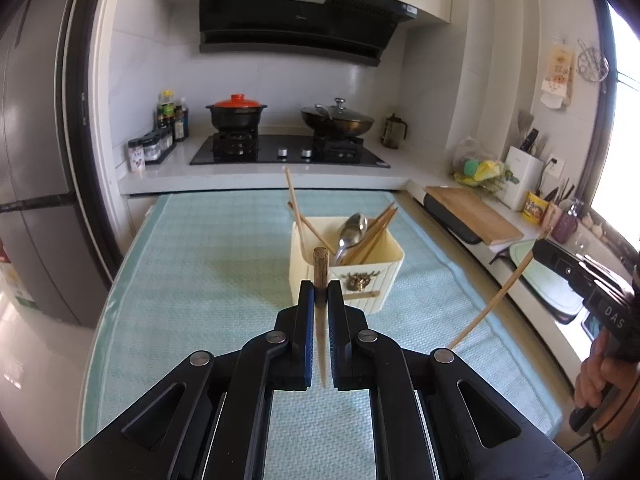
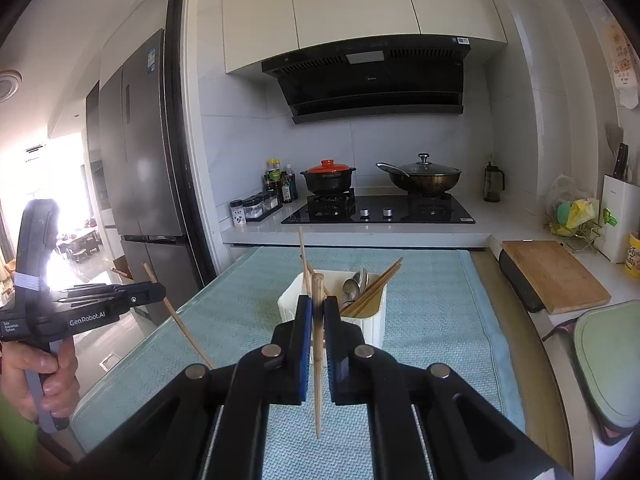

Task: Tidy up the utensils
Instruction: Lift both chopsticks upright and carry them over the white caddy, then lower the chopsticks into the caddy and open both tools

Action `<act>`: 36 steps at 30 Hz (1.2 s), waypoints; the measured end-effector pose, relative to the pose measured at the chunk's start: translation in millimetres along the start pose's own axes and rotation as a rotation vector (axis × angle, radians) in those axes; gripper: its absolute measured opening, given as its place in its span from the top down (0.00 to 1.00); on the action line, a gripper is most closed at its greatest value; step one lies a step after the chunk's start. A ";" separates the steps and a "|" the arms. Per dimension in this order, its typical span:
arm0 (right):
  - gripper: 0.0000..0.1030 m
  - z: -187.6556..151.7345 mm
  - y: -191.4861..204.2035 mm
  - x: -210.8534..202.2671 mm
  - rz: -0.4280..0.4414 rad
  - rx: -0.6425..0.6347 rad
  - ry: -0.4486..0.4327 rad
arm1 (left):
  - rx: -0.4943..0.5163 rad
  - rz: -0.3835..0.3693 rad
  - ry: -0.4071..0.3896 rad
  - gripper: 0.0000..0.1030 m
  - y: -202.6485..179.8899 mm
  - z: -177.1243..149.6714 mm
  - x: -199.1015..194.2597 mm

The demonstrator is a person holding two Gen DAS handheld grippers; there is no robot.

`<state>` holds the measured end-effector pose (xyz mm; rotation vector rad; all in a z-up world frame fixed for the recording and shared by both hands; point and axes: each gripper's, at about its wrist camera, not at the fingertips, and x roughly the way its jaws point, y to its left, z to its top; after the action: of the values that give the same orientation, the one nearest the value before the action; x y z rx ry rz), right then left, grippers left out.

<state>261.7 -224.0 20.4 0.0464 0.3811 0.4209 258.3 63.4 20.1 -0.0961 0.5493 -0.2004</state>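
Both grippers are clamped on one bamboo chopstick each: left gripper on chopstick, right gripper on chopstick. Ahead, a cream utensil holder stands on a pale-blue table mat, holding two spoons and several chopsticks. Beyond, two pots sit on the hob.

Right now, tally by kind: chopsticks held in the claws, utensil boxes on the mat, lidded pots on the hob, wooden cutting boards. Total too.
Held chopsticks: 2
Utensil box: 1
Lidded pots: 2
Wooden cutting board: 1
Total: 6
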 end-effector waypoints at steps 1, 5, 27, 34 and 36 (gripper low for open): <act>0.94 4.7 -1.4 1.2 -0.002 -0.002 -0.005 | -0.004 -0.006 -0.010 0.96 2.0 6.3 -2.4; 0.94 28.0 -9.8 7.8 -0.016 -0.013 -0.037 | -0.021 -0.023 -0.054 0.96 8.1 36.2 -7.8; 0.93 66.5 -73.9 202.9 0.059 0.130 0.154 | -0.039 0.039 0.153 0.95 1.0 91.3 189.0; 0.44 58.7 -95.2 247.1 0.040 0.202 0.226 | -0.037 0.127 0.139 0.25 6.6 88.0 193.4; 0.40 69.0 -92.3 230.0 0.009 0.176 0.168 | -0.012 0.141 0.090 0.18 4.9 88.8 175.7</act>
<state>517.2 -212.3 -7.7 0.1853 0.5831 0.4007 452.5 33.8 5.5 -0.0601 0.6447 -0.0646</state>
